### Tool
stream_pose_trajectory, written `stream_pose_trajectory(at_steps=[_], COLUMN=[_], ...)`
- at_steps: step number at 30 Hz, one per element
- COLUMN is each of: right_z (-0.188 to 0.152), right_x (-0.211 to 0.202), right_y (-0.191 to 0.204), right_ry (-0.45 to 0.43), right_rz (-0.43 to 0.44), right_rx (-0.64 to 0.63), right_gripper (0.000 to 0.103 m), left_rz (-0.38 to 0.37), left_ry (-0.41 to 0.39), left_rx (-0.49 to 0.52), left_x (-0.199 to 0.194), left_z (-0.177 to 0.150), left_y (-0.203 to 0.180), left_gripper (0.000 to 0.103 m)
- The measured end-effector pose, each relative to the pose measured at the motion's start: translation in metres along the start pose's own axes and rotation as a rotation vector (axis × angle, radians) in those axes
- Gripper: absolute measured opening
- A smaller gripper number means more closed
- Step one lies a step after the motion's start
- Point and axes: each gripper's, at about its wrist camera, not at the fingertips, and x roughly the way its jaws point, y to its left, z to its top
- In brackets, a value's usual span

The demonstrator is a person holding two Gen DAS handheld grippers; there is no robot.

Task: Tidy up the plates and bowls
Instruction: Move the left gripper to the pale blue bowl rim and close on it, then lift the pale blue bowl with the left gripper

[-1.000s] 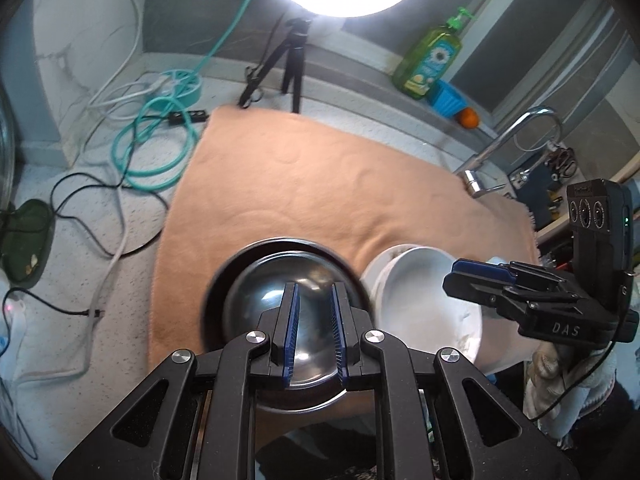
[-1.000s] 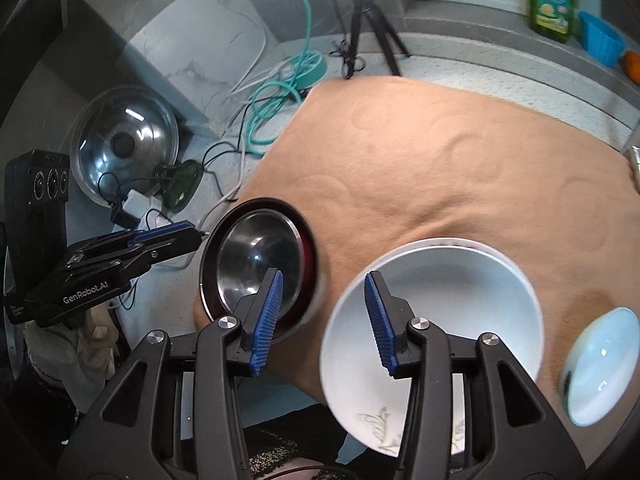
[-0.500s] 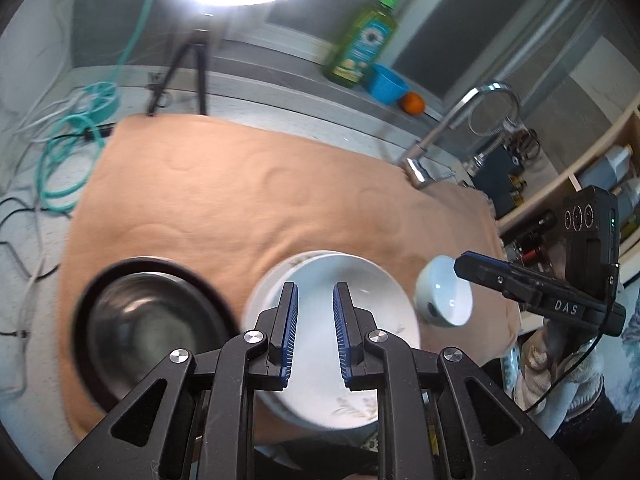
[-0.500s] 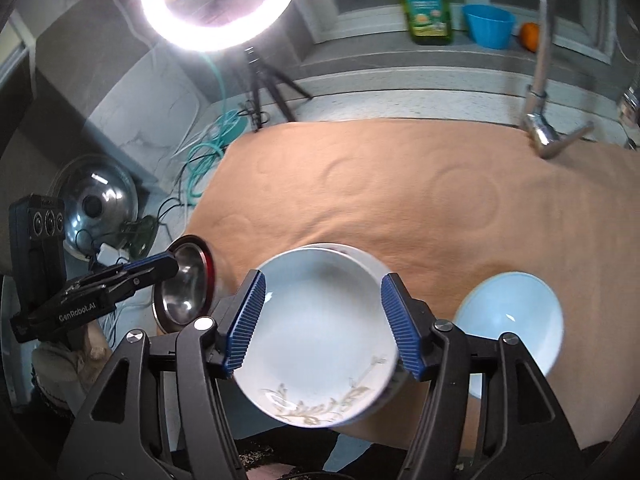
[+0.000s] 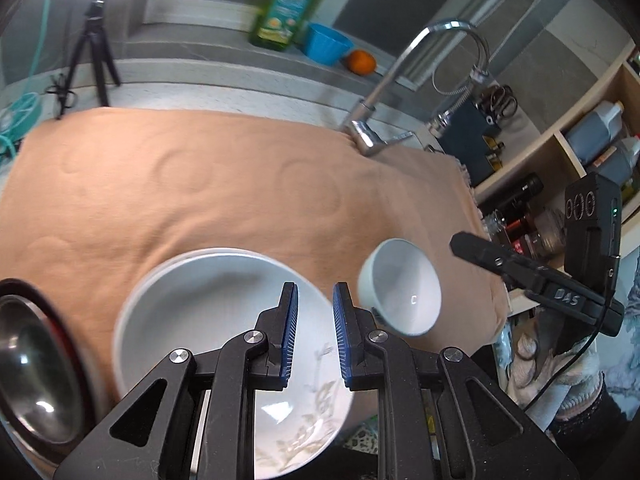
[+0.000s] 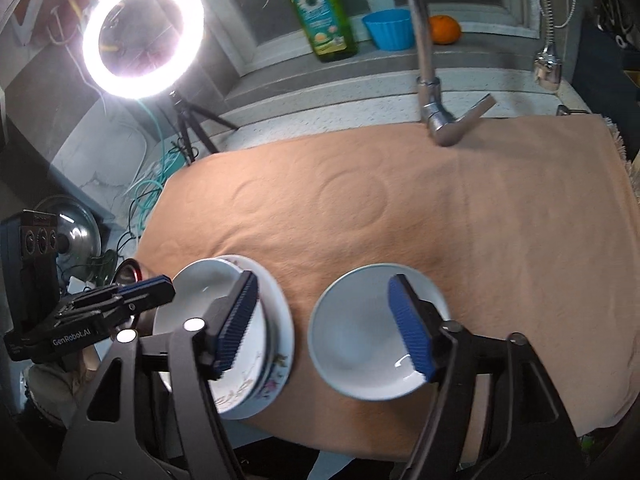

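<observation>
- The left gripper (image 5: 314,330) has its blue pads (image 5: 289,334) pressed near together, with only a thin gap and nothing between them; it hangs over the near edge of the white plates (image 5: 208,320).
- The right gripper (image 6: 326,324) has its jaws opening wide; it holds nothing, and the small white bowl (image 6: 360,332) shows behind the gap, resting on the cloth.
- The white plates (image 6: 276,320) are a stack of two, the lower one with a flower pattern, just left of the small white bowl (image 5: 404,296) and apart from it.
- A steel bowl (image 5: 36,368) with a red rim stands at the left of the plates.
- All these lie on an orange cloth (image 6: 440,208) at its near side.
- Behind the cloth stand a faucet (image 6: 432,92), a green soap bottle (image 6: 322,12) and a lit ring light (image 6: 142,36).
</observation>
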Motion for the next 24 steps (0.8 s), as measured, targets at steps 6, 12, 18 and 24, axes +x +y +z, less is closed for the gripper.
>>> stream_pose_trajectory(at_steps=[6,12,18,24], right_z=[0.005,-0.003,-0.014,-0.022], right_x=[-0.004,-0.002,0.003,0.013], right_y=[-0.030,-0.060,-0.077,-0.082], right_ry=[-0.003,0.035,0.060,0.110], right_rz=[-0.077,-0.114,-0.090,-0.047], right_rx=[-0.005,0.026,0.060,0.079], right_gripper=[0.084,0.084,0.072,0.052], left_rz=[-0.022,-0.034,-0.029,-0.023], left_ry=[0.043,0.068,0.090,0.113], left_rx=[0.015,0.015,0.021,0.023], left_x=[0.027,0.046,0.059,0.069], left_z=[0.000,0.000,0.000,0.000], left_y=[-0.021,-0.035,-0.043,-0.046], left_gripper=[0.016,0.016,0.016,0.016])
